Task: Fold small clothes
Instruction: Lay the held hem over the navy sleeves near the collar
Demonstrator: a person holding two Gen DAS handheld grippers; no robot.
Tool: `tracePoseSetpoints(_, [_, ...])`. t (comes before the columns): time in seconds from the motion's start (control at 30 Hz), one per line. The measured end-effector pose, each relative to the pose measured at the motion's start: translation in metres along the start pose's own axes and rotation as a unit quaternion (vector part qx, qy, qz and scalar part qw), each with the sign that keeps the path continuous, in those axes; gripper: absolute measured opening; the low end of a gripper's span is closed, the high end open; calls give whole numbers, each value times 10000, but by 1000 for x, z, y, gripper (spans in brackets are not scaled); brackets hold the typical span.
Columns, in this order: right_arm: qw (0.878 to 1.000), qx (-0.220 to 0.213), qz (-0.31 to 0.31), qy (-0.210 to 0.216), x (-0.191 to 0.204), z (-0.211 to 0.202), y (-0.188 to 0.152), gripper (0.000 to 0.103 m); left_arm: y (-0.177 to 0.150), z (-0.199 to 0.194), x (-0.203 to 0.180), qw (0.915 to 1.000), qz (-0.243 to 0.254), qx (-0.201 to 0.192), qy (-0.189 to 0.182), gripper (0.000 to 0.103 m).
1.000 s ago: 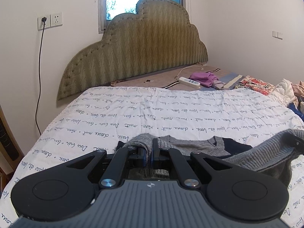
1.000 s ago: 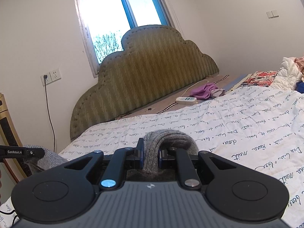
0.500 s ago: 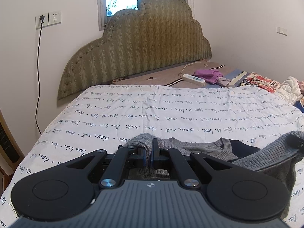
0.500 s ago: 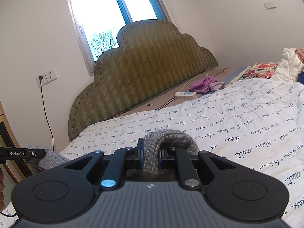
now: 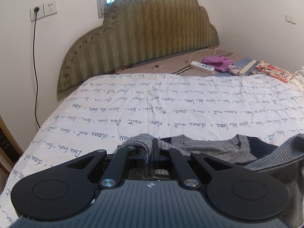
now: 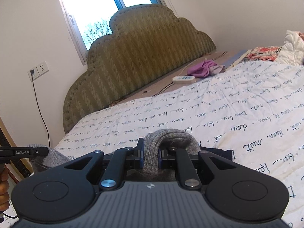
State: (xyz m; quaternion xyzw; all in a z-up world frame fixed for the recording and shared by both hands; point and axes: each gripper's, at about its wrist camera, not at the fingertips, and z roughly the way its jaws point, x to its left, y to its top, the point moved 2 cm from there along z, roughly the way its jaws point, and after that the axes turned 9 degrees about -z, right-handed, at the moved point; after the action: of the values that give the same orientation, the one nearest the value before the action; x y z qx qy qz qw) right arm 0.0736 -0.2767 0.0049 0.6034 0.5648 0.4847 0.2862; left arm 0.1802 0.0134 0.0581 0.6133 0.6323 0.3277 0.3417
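Clearly we hold a soft, limp grey knit sweater (image 5: 207, 149): left gripper (image 5: 152, 156) and right gripper (image 6: 151, 156) each pinch a bunched edge at twelve o'clock; thick folds resist slipping.

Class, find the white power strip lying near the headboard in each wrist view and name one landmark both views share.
Left wrist view: the white power strip lies upper right, on the brown strip past the quilt, just left of the purple cloth.
Right wrist view: the strip sits right of centre, below-left of the purple cloth.
Shared landmark: the scalloped green headboard.
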Motion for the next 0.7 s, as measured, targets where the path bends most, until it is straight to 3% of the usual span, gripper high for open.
tracePoseSetpoints(0.7, [9977,602,299,-16,-25,71,-13,14,-5,86,0,9982,65,533,283,4])
